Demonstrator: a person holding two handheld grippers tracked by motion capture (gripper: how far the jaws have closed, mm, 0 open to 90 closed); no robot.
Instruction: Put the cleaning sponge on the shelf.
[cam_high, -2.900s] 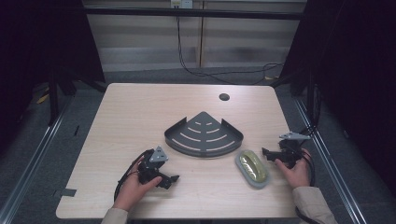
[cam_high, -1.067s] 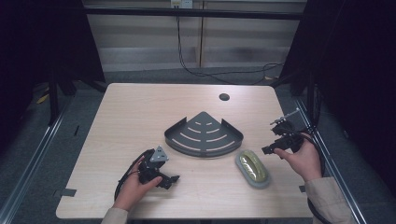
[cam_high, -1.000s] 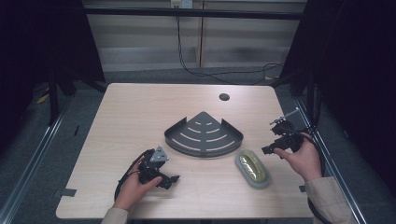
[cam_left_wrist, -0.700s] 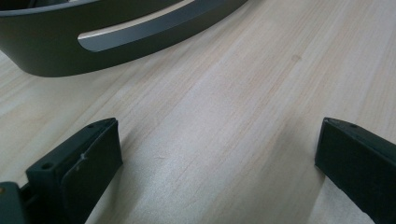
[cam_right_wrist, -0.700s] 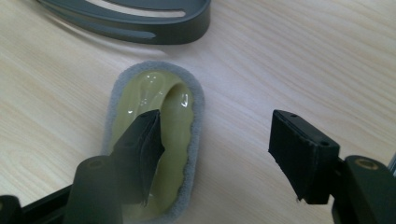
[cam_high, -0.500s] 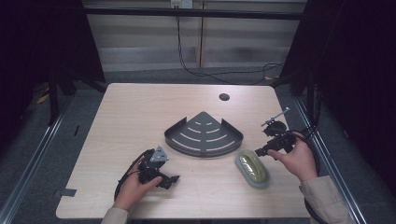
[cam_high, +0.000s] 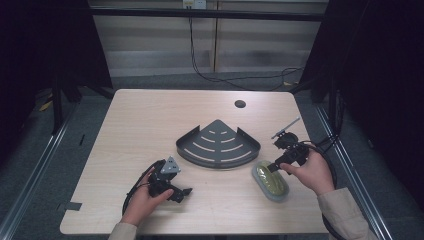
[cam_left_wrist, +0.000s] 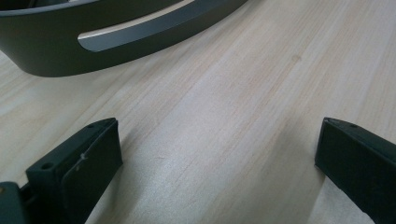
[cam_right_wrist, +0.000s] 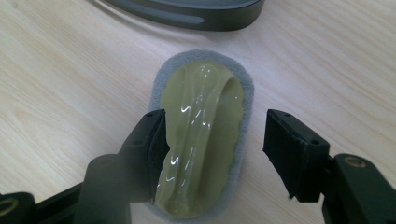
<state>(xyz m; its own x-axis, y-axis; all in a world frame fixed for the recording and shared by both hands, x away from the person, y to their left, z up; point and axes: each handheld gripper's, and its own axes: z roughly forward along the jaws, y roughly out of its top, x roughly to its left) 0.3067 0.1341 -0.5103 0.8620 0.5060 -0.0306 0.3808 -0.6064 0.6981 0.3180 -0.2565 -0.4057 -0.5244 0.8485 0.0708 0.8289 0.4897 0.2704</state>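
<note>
A scrubbing pad (cam_high: 270, 181) with a glossy olive-green handle on a grey base lies on the table right of centre. My right gripper (cam_high: 272, 167) leans over its far end from the right. In the right gripper view the jaws (cam_right_wrist: 212, 140) straddle the green handle (cam_right_wrist: 201, 102). The left pad is against its edge and the right pad stands apart. The jaws have just been closing, with the handle between them. A dark grey quarter-round shelf (cam_high: 218, 145) sits at the table's middle. My left gripper (cam_high: 182, 192) rests on the wood at the front left, open and empty (cam_left_wrist: 217, 149).
The shelf's slotted wall (cam_left_wrist: 116, 42) rises just ahead of the left gripper. A round cable hole (cam_high: 240, 104) is in the table's far side. Cables trail from both grippers, and the table's right edge (cam_high: 320, 150) runs close by the right hand.
The right hand has moved left from the table's right edge to the scrubbing pad, and its jaws now straddle the handle. The left hand and gripper have stayed put.
</note>
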